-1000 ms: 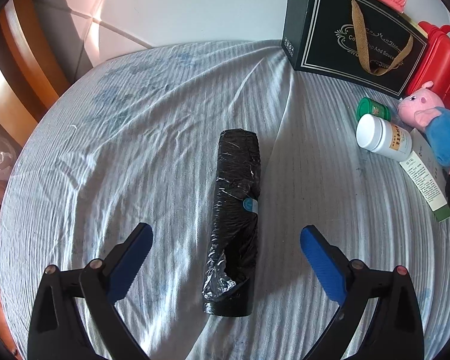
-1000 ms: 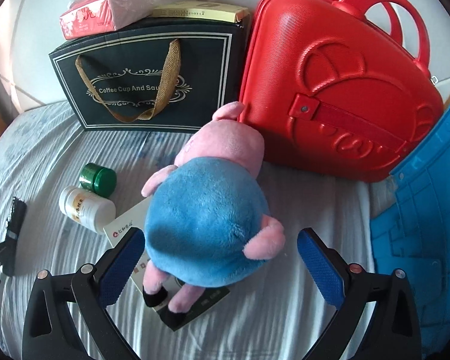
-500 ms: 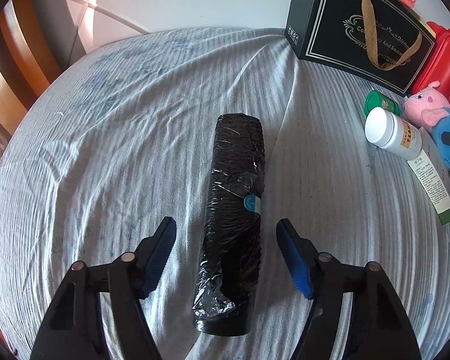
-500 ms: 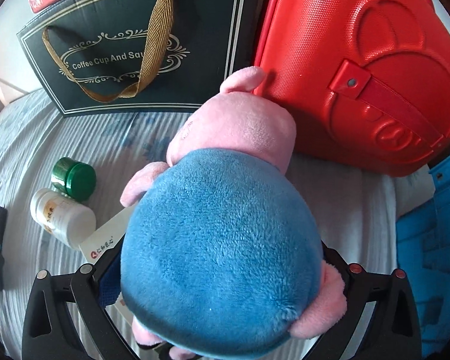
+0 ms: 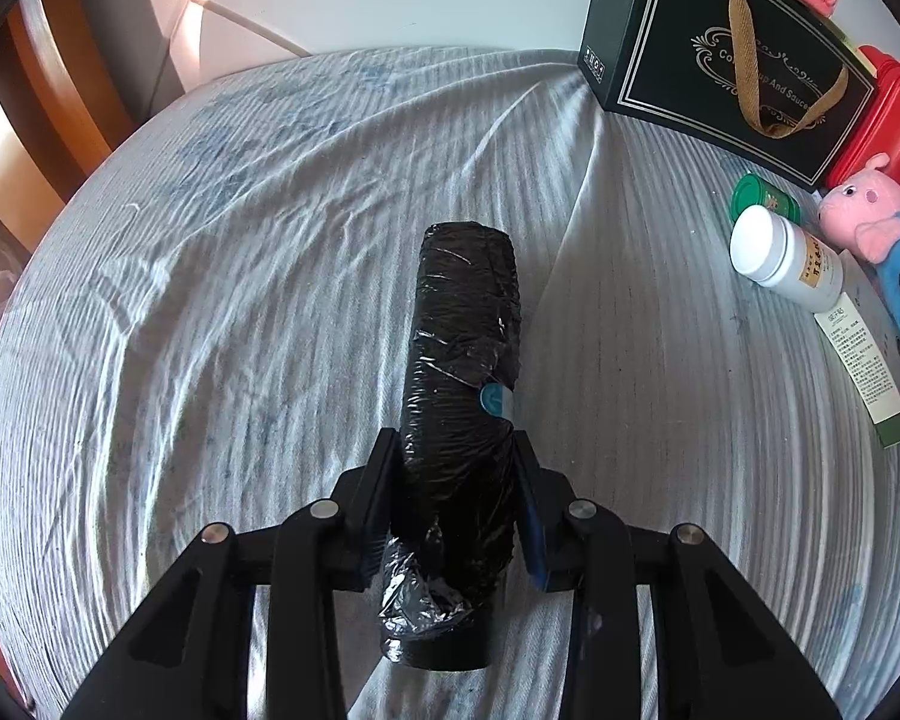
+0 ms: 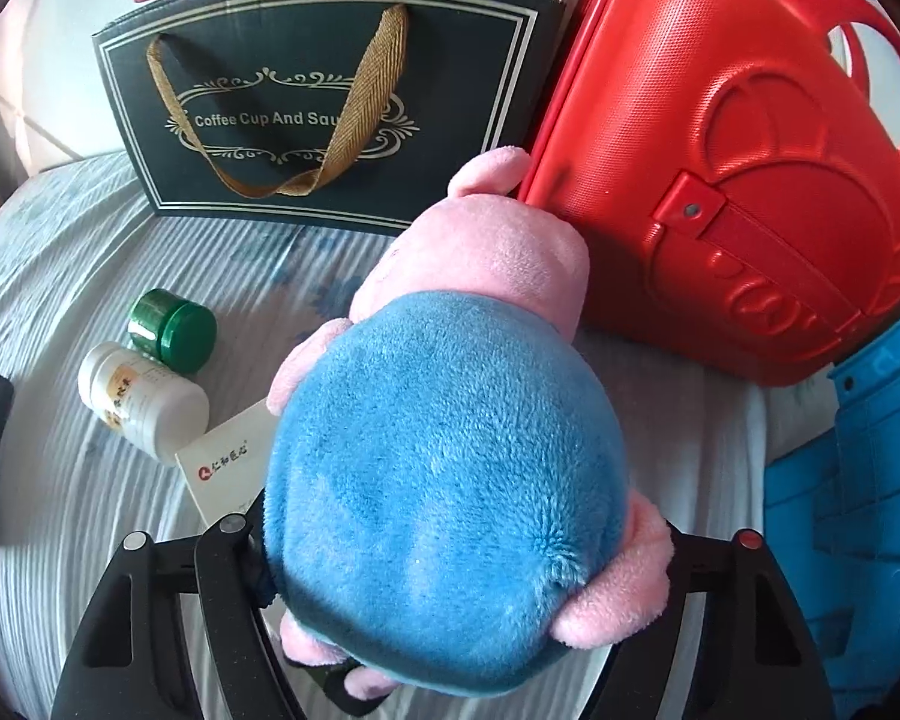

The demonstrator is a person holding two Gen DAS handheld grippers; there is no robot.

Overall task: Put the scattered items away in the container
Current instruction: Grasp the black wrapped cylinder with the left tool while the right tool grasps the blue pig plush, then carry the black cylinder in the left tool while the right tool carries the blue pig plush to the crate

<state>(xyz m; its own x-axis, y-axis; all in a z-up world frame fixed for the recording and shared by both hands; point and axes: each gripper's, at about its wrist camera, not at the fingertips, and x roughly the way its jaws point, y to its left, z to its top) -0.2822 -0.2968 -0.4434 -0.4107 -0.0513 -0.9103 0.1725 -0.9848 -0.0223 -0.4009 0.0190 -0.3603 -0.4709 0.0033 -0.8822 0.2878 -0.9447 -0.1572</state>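
A black roll of plastic bags (image 5: 462, 354) lies lengthwise on the striped cloth. My left gripper (image 5: 455, 450) is shut on its near half, with a pad pressing each side. In the right wrist view a plush pig (image 6: 444, 450) with a blue body and pink head fills the middle. My right gripper (image 6: 459, 540) is shut on the pig's body, and the plush hides the pads. The pig (image 5: 882, 240) also shows far right in the left wrist view. A blue plastic container (image 6: 858, 510) stands at the right edge.
A white bottle (image 6: 141, 402), a green jar (image 6: 174, 330) and a white carton (image 6: 228, 474) lie left of the pig. A dark gift bag (image 6: 324, 102) and a red case (image 6: 720, 180) stand behind. Wooden furniture (image 5: 36, 120) borders the cloth's left side.
The left jaws closed from wide open onto the black roll. The right gripper came down around the plush pig and closed on its blue body.
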